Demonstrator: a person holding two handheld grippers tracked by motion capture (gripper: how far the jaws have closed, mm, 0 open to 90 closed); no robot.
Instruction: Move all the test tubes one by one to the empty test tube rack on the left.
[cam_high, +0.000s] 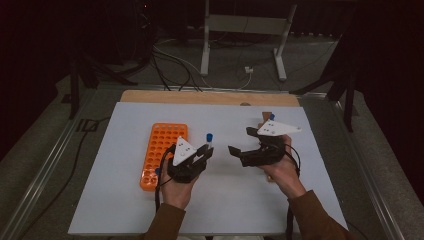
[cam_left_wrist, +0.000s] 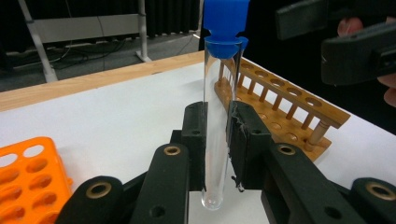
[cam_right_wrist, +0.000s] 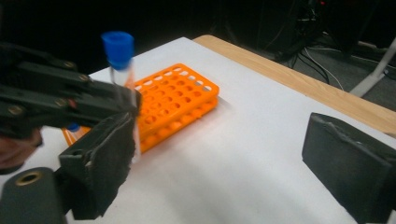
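Observation:
A clear test tube (cam_left_wrist: 215, 121) with a blue cap stands upright between the jaws of my left gripper (cam_left_wrist: 217, 135), which is shut on its lower half. In the high view the left gripper (cam_high: 206, 150) holds the tube (cam_high: 209, 140) just right of the orange rack (cam_high: 162, 150). My right gripper (cam_high: 241, 141) faces it from the right, jaws wide apart and empty. In the right gripper view its pads (cam_right_wrist: 102, 158) stand far apart, and the tube (cam_right_wrist: 122, 74) sits beyond the left pad, apart from it. A wooden rack (cam_left_wrist: 280, 102) lies behind the tube.
The white board (cam_high: 125, 200) covers the table, with a wooden strip along its far edge. The orange rack (cam_right_wrist: 177, 102) has several empty holes. The wooden rack (cam_high: 266, 116) is partly hidden behind the right gripper. Cables and a metal stand lie on the floor beyond.

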